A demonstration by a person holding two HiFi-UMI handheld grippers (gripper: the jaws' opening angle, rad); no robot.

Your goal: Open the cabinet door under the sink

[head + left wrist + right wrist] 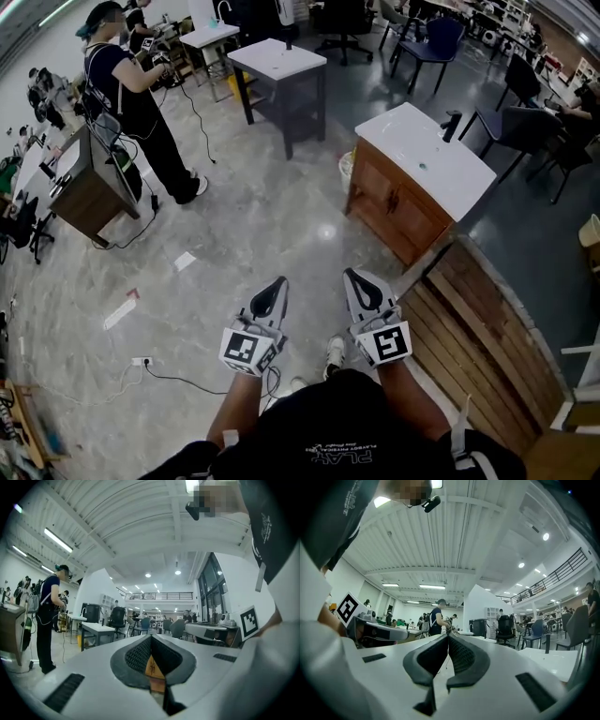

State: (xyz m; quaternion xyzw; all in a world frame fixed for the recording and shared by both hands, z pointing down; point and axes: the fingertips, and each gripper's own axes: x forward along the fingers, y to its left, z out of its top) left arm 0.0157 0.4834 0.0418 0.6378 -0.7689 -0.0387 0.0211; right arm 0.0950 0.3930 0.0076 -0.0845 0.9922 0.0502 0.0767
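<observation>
We hold the left gripper and right gripper, jaws together and empty, well apart from the cabinet door under the sink; arriving closed, they might bump it without catching it.

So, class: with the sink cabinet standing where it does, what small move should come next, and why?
Probably a step toward the wooden cabinet under the white sink top. The left hand-held gripper and the right hand-held gripper are both shut and empty, and both are held well short of the cabinet's front, whose doors look closed.
</observation>
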